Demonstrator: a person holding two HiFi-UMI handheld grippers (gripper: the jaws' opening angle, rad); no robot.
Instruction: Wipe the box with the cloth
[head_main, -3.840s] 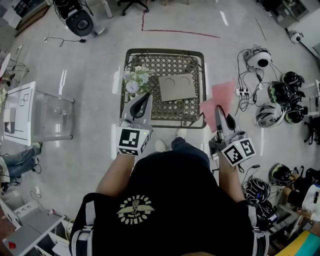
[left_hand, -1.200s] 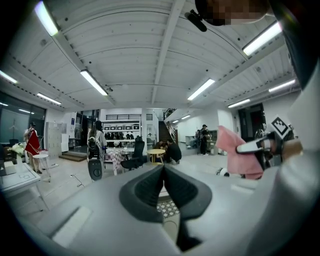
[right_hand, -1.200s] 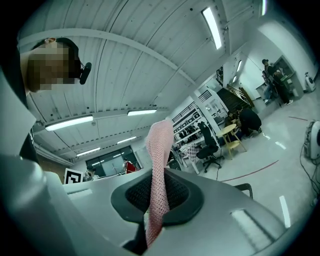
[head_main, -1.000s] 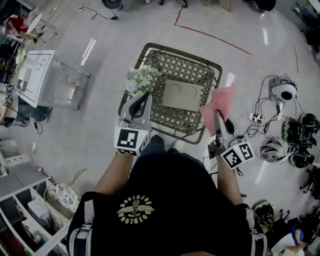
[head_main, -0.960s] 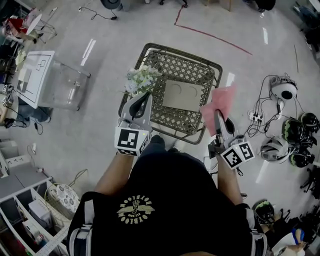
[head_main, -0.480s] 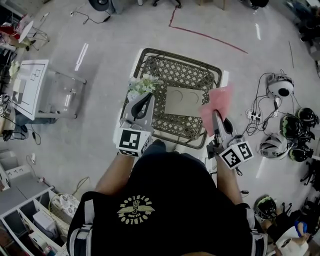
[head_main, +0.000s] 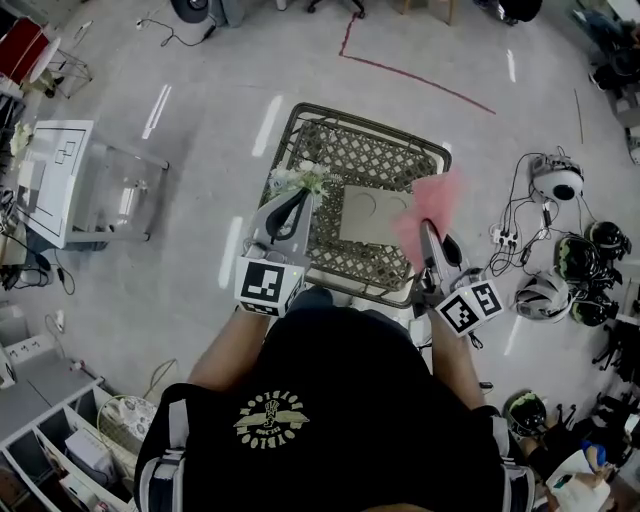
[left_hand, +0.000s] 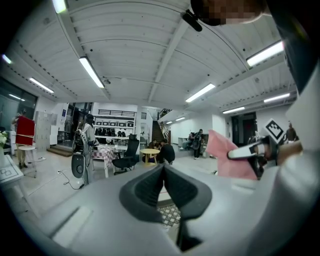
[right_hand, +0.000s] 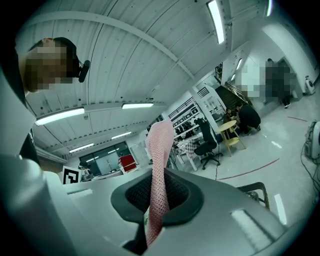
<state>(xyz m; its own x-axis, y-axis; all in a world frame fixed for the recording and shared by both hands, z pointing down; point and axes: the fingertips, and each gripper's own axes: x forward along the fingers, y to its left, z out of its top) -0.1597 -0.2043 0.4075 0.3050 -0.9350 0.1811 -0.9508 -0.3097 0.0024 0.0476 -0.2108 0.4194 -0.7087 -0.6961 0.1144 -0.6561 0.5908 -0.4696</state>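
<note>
Pale glossy floor (head_main: 190, 150) surrounds a low lattice table (head_main: 375, 155), with helmets (head_main: 557, 180) and cables well off to the right. On the table lies a flat cardboard box (head_main: 372, 212), and a small bunch of flowers (head_main: 300, 178) stands just beside its left edge.

The right gripper (head_main: 425, 226) is clamped on a pink cloth (head_main: 430, 198). In the right gripper view the cloth (right_hand: 160, 145) stands up from between the pinching jaws. In the head view it hangs above the box's right corner, apparently not yet touching.

The left gripper (head_main: 296, 198) points at the flowers. Its own view shows the jaws (left_hand: 164, 172) pressed together with nothing between them.

To wipe well, the cloth should probably be lowered until a loose fold lies flat on the lid, then drawn across in even strokes. The box looks light and may slide on the lattice, so the left gripper could press one corner while staying clear of the flowers.
</note>
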